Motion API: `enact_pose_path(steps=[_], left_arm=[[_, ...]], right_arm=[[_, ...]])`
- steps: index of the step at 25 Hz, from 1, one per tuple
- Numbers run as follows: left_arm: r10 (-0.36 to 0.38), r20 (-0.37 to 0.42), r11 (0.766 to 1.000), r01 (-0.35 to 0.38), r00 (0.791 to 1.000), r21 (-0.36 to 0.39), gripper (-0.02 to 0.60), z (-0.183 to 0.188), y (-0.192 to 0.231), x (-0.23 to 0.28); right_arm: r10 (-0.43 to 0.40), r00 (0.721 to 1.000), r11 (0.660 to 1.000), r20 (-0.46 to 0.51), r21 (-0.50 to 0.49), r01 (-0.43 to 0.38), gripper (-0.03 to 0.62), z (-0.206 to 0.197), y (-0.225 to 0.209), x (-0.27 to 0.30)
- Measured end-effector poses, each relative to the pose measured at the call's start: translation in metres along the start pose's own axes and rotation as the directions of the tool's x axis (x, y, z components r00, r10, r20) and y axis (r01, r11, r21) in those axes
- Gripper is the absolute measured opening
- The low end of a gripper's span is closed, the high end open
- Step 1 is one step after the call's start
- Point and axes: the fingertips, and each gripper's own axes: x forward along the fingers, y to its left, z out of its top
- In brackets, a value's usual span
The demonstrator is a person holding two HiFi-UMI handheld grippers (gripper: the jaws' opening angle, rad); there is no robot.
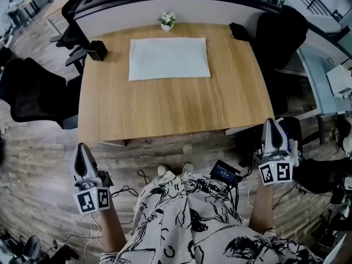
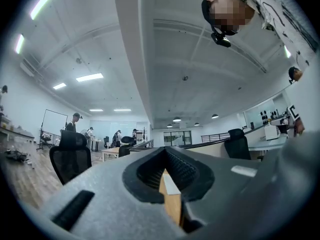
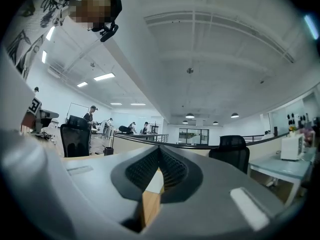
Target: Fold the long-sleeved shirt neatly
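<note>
The pale shirt (image 1: 169, 58) lies folded into a flat rectangle on the far half of the wooden table (image 1: 165, 106). Both grippers hang well short of the table, over the floor beside the person's body. My left gripper (image 1: 81, 149) is at the lower left, jaws shut with nothing in them. My right gripper (image 1: 270, 123) is at the right, just off the table's near right corner, also shut and holding nothing. In the left gripper view the closed jaw tips (image 2: 165, 156) point level at the table edge. The right gripper view shows its closed tips (image 3: 159, 154) the same way.
A small potted plant (image 1: 167, 20) stands at the table's far edge. A black box (image 1: 97, 50) sits at the far left corner, a dark object (image 1: 238, 31) at the far right. Black office chairs (image 1: 33, 92) flank the table. Cables and a small device (image 1: 225, 172) lie on the floor.
</note>
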Motion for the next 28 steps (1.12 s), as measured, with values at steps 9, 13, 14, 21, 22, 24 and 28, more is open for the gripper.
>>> enact_pose_path(steps=[9,13,14,21,22,24,28], left_arm=[[-0.003,-0.017,1.000,0.003,1.000,-0.007,0.005,-0.004,-0.022,0.017],[-0.013,-0.017,1.000,0.013,1.000,-0.002,0.005,-0.001,-0.022,0.018],[-0.012,-0.019,1.000,0.012,1.000,-0.002,0.005,-0.001,-0.023,0.018],[-0.019,-0.026,1.000,0.019,0.999,-0.001,0.005,0.001,-0.025,0.018],[-0.019,-0.026,1.000,0.019,0.999,-0.001,0.005,0.001,-0.025,0.016],[-0.019,-0.029,1.000,0.019,0.999,-0.002,0.005,0.001,-0.025,0.014],[-0.020,-0.026,1.000,0.021,0.999,0.002,0.005,0.002,-0.027,0.014]], right_arm=[[0.036,0.999,0.998,0.005,0.041,-0.036,0.009,-0.005,0.004,0.010],[0.029,1.000,0.997,0.005,0.068,-0.029,0.009,-0.005,0.005,0.014],[0.033,0.999,0.997,0.000,0.067,-0.033,0.009,-0.006,0.006,0.016],[0.044,0.999,0.997,-0.006,0.062,-0.043,0.009,-0.002,0.009,0.018],[0.045,0.999,0.997,-0.005,0.062,-0.045,0.009,-0.002,0.010,0.018],[0.048,0.999,0.997,-0.004,0.064,-0.048,0.009,-0.001,0.011,0.017],[0.056,0.998,0.996,0.002,0.066,-0.056,0.009,0.002,0.013,0.020]])
